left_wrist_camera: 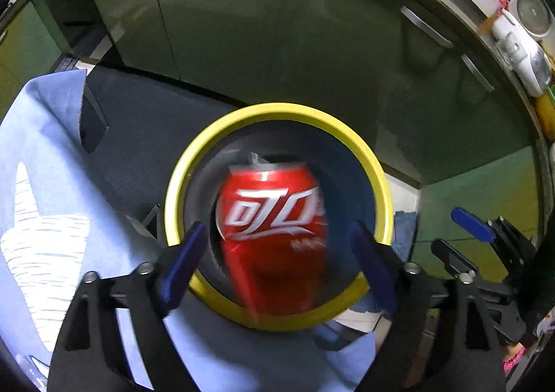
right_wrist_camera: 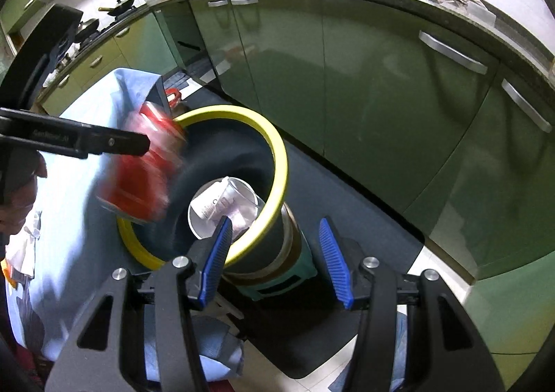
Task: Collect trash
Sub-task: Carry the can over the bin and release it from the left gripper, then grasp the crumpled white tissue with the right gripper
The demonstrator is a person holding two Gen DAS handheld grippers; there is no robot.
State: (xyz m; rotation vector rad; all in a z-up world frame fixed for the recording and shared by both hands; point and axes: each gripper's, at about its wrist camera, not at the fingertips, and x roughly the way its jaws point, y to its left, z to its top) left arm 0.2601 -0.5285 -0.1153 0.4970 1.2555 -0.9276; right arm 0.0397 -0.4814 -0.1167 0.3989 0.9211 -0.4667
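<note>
Hanging blurred between the left gripper's [left_wrist_camera: 277,260] spread fingers, untouched: red can [left_wrist_camera: 274,232] above yellow-rimmed bin [left_wrist_camera: 378,180] (right gripper [right_wrist_camera: 277,260] likewise spread).

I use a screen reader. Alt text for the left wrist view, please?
A blurred red soda can hangs between the open left gripper fingers, over a yellow-rimmed dark trash bin beside a light blue cloth.

Both wrist views look steeply down, close above the bin [left_wrist_camera: 277,111] [right_wrist_camera: 277,156]: left straight into its mouth, right from its near right side. Both share the bin and can [left_wrist_camera: 274,218] [right_wrist_camera: 138,180].
</note>
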